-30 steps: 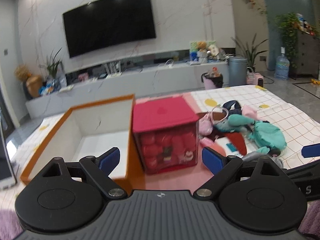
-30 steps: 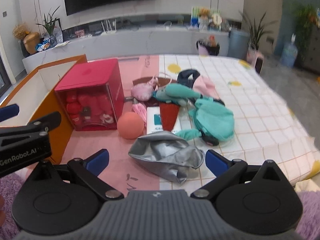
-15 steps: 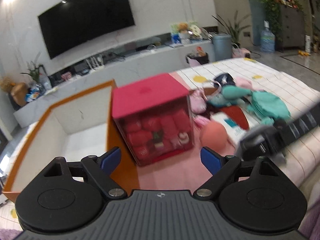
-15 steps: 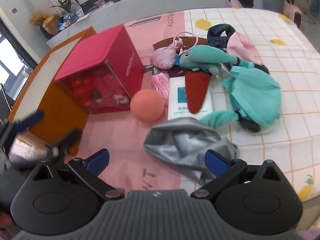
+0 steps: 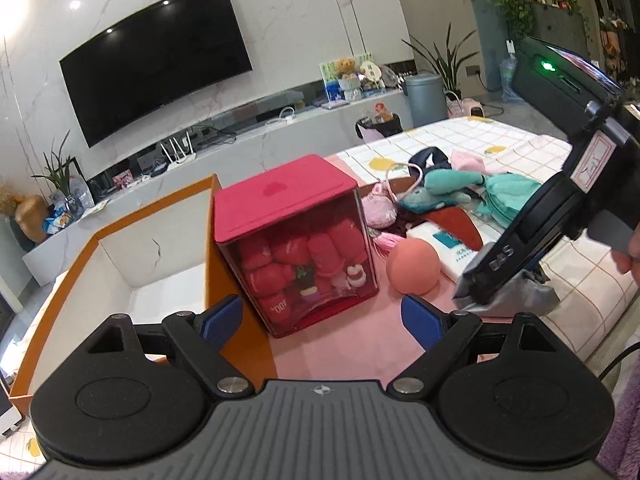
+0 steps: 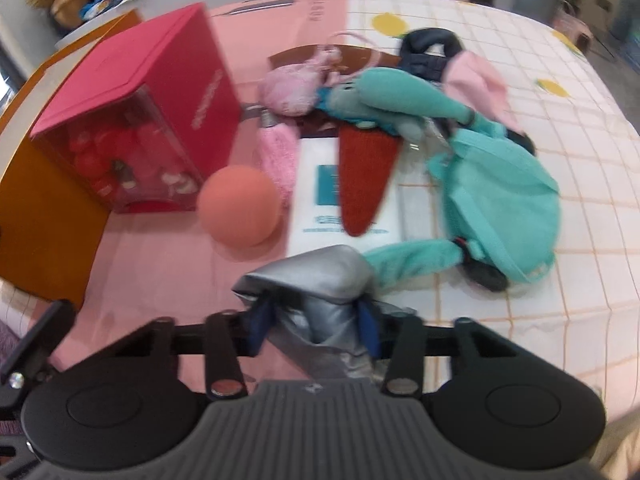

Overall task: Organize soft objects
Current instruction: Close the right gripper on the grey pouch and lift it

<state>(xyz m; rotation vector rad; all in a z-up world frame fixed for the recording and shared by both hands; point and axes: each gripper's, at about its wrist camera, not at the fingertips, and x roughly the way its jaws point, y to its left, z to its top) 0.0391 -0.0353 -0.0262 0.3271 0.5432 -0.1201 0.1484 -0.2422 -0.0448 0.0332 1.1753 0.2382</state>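
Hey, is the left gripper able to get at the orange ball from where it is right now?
Probably yes. The left gripper is open and empty, and bare pink cloth lies between it and the orange ball, right of the red box.

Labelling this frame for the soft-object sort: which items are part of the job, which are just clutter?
In the job:
- silver fabric piece, right gripper closing on it
- teal plush
- pink pouch
- orange ball
- open orange box, the likely bin
- left gripper, open, empty

Lying about:
- red gift box
- white packet
- TV
- grey bin
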